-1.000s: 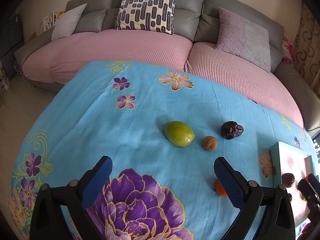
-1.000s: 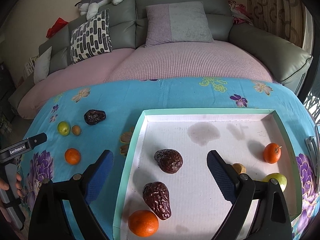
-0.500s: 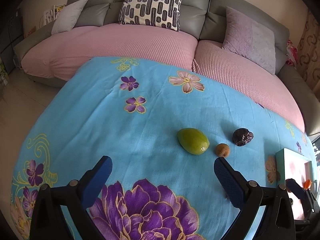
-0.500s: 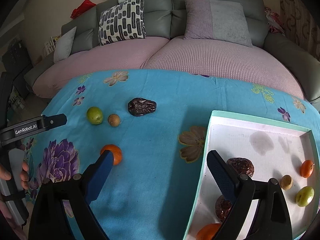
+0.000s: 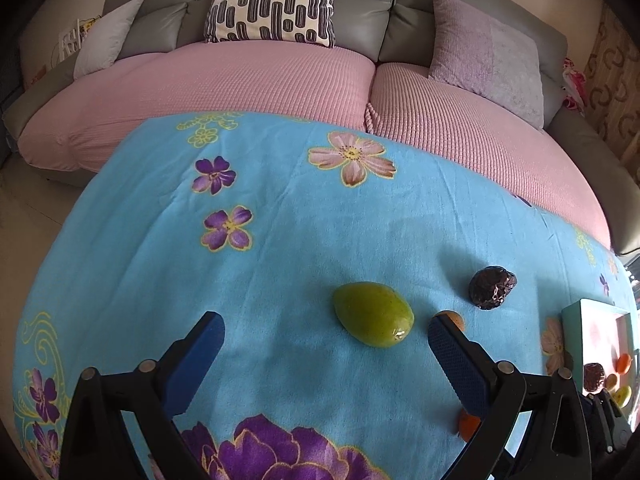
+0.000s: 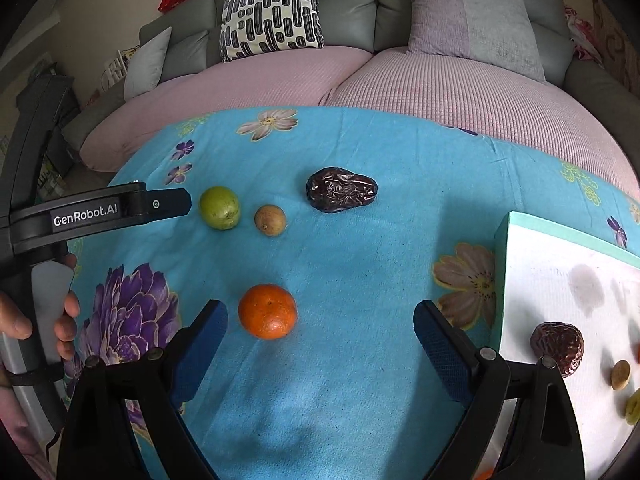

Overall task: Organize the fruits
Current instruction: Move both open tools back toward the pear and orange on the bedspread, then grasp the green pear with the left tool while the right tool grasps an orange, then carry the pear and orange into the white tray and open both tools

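Our left gripper [image 5: 323, 338] hangs over the sky-blue flowered cloth [image 5: 280, 216] with its blue-padded fingers spread wide and nothing between them; the glossy green oval fruit [image 5: 373, 314] lies on the cloth just ahead, nearer the right finger. A small round brown fruit [image 5: 456, 317] peeks out beside that finger's tip, and whether they touch we cannot tell. A wrinkled dark maroon dried date [image 5: 492, 287] sits a little beyond it, toward the cloth's right edge. Our right gripper [image 6: 320, 322] is likewise wide apart and empty above the cloth, with the round orange tangerine [image 6: 267, 311] resting on the cloth just inside its left finger. Farther on, the green fruit, the brown fruit and the date form a loose row toward the cloth's far edge. The mint-rimmed white tray [image 6: 520, 224] lies at the cloth's right edge, holding another wrinkled dark date [image 6: 558, 342] and other small fruits.
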`<state>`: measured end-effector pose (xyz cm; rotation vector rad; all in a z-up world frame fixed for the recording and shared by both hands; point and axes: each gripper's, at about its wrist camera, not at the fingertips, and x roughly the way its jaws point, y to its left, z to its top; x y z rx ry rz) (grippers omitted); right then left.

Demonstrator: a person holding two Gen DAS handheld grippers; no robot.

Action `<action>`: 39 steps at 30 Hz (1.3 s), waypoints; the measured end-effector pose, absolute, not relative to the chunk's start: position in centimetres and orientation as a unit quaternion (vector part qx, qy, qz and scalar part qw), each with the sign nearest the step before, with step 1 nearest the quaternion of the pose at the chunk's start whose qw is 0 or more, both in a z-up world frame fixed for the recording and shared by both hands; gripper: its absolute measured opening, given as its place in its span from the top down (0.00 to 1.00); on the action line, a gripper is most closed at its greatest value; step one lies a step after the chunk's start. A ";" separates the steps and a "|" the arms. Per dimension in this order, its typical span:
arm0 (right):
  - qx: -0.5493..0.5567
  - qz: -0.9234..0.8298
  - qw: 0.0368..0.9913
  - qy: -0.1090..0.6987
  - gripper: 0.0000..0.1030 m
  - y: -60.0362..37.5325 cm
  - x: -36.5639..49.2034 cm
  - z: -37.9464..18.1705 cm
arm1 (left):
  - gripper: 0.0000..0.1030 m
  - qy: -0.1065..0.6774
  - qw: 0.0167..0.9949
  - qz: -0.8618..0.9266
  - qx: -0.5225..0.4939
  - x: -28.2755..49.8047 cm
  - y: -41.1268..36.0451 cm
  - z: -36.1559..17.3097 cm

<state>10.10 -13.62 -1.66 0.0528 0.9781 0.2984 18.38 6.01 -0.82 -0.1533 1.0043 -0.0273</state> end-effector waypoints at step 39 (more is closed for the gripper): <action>-0.011 0.180 0.862 0.473 0.64 -9.9 10.2 -3.0 | 0.47 0.464 0.879 -0.029 -0.108 18.3 4.2 -0.5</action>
